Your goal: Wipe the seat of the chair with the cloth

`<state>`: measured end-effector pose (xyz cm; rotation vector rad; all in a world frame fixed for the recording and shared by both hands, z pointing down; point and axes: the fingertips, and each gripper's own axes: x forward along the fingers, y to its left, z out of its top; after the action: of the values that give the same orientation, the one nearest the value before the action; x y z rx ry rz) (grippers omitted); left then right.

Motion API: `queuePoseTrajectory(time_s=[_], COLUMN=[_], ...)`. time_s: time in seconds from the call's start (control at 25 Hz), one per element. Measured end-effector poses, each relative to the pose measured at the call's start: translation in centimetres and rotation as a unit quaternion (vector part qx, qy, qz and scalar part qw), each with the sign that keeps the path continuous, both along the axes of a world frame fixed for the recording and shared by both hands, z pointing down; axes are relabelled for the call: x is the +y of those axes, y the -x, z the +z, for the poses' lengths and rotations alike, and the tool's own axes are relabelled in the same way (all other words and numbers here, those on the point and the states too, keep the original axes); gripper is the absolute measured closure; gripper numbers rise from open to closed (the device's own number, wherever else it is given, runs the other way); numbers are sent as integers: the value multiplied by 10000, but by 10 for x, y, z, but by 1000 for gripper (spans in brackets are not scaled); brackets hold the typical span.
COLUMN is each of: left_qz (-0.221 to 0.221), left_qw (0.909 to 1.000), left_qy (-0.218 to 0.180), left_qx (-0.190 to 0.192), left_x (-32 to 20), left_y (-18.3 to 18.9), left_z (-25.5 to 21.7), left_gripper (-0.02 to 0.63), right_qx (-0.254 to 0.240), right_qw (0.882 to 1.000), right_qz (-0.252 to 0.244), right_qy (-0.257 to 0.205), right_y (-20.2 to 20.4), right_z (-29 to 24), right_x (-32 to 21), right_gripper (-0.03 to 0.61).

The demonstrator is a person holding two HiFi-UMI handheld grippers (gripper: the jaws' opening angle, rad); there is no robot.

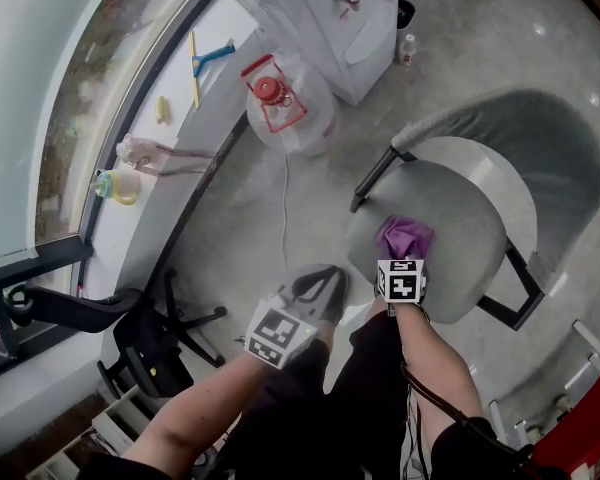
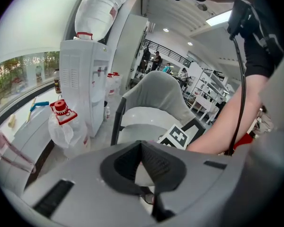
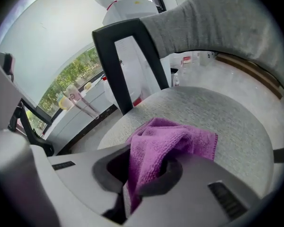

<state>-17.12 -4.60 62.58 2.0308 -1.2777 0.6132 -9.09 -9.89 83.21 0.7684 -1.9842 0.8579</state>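
Your right gripper clamps the cloth, pressed on the seat. The stretch ahead is probably unwiped. Your left gripper is closed and empty.

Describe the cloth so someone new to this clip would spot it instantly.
In the head view, find the grey chair at the right. On the front part of its round seat lies the cloth, pinched by the right gripper. It is the only purple thing there, crumpled against the pale seat.
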Motion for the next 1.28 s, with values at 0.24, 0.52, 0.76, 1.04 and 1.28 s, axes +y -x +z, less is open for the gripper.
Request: queuePoseTrajectory(time_s=[0.24, 0.52, 0.76, 1.04, 1.28], left_qz=[-259, -393, -63, 249, 651], left_qw=[9997, 9992, 9999, 9994, 9973], left_qy=[-14, 32, 39, -42, -48], left_qx=[-1, 41, 104, 219, 337], left_x=[1, -6, -26, -61, -77], left_y=[19, 23, 1, -38, -75], left_z=[-4, 1, -1, -18, -13], left_gripper=[607, 607, 607, 607, 607], right_qx=[-184, -967, -1206, -689, 68], right_qw=[9990, 9949, 9911, 9799, 9582], right_qz=[-399, -296, 235, 1596, 2607], right_qy=[39, 41, -508, -979, -1175], right_y=[51, 77, 15, -107, -201], right_z=[-2, -43, -96, -121, -107], right_x=[-5, -26, -50, -79, -96], right_gripper=[552, 552, 552, 552, 552])
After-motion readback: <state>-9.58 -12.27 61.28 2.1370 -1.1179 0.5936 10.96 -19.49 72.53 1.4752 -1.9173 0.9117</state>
